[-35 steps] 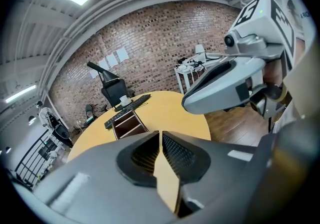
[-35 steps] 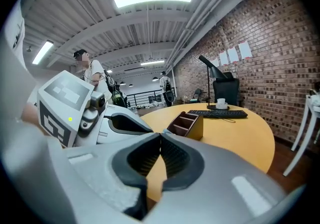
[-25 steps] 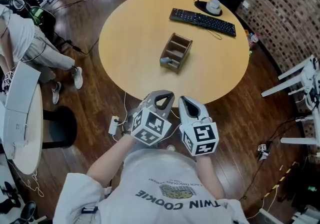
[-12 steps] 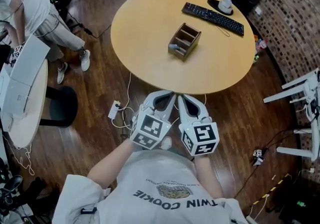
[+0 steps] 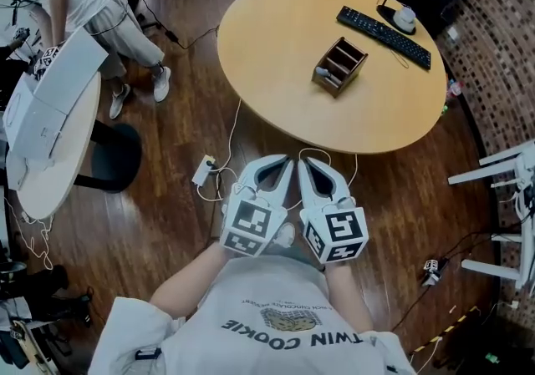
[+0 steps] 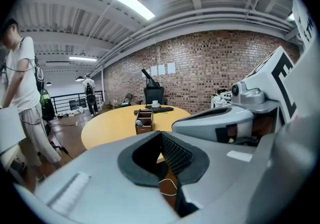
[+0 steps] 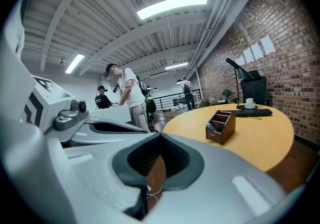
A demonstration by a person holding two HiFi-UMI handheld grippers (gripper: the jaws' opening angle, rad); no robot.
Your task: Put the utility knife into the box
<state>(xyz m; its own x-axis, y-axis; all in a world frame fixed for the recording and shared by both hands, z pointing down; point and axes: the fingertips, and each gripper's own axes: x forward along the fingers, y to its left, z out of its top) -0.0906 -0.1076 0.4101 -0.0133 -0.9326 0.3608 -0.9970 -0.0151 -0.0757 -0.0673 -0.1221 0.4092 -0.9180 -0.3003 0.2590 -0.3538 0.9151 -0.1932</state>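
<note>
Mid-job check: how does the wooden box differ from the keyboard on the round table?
The wooden box is brown, upright and open-topped with compartments; the keyboard is black, flat and long. The wooden box sits near the middle of the table; the keyboard lies toward its far edge. Both rest on the table, apart from each other.

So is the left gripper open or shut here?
Shut and empty: the left gripper has its jaw tips touching, with only floor seen through the gap behind them.
</note>
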